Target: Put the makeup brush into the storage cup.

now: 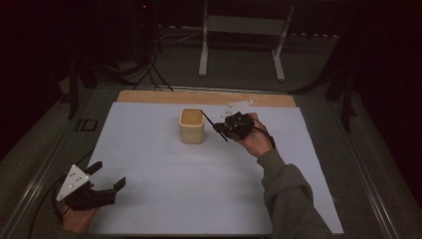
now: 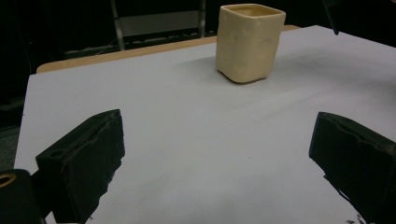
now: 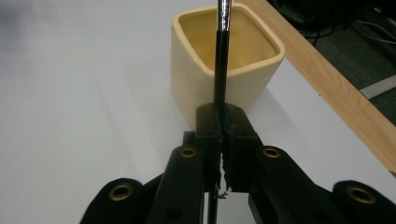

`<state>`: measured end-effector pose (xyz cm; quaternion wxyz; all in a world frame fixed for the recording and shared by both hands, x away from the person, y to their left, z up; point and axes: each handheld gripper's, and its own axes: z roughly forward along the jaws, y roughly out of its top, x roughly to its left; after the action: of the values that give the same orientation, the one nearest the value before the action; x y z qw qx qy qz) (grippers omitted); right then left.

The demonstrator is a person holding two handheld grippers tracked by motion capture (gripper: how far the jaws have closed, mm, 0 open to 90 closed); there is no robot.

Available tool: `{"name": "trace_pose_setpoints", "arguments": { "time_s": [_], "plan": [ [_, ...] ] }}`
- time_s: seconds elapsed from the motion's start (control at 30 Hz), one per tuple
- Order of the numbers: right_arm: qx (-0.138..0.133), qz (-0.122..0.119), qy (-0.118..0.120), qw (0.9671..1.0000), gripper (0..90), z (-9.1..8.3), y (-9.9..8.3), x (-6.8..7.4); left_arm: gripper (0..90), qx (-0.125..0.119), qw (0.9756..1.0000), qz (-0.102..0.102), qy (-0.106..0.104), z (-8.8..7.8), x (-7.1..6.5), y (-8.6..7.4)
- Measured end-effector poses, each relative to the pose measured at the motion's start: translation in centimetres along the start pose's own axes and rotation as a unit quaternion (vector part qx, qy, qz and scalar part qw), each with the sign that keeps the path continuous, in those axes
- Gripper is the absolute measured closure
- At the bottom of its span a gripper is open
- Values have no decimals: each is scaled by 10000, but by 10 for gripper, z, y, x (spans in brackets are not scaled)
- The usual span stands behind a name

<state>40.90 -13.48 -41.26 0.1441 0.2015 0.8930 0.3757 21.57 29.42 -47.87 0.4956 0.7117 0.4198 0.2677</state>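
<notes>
A cream square cup [image 1: 191, 126] [image 2: 250, 42] [image 3: 224, 60] stands upright on the white sheet, toward the back middle. My right gripper [image 1: 220, 128] [image 3: 223, 122] is just right of the cup, shut on a thin black stick [image 1: 211, 123] [image 3: 221, 60] with a silver metal section. The stick's far end reaches over the cup's open mouth. My left gripper [image 1: 107, 175] [image 2: 219, 158] rests near the sheet's front left corner, open, its jaws wide apart with nothing between them, pointing toward the cup.
A white sheet [image 1: 199, 189] covers most of the wooden table [image 1: 149, 96]. Behind the table stand a white metal frame [image 1: 241, 25] and dark cables [image 1: 149, 69] on the floor. A small dark item [image 1: 87, 124] lies off the sheet's left edge.
</notes>
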Motion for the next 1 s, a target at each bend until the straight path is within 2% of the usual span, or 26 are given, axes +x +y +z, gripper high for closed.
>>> {"name": "trace_pose_setpoints", "arguments": {
  "time_s": [0.47,1.0],
  "plan": [
    [-296,79,-178,9994,860,-2,3,-1,43,-6,10000,-7,-9,0,0,0],
    [-722,311,-315,9964,860,-6,6,-6,42,6,10000,-5,-46,1,-1,0]
  ]
}}
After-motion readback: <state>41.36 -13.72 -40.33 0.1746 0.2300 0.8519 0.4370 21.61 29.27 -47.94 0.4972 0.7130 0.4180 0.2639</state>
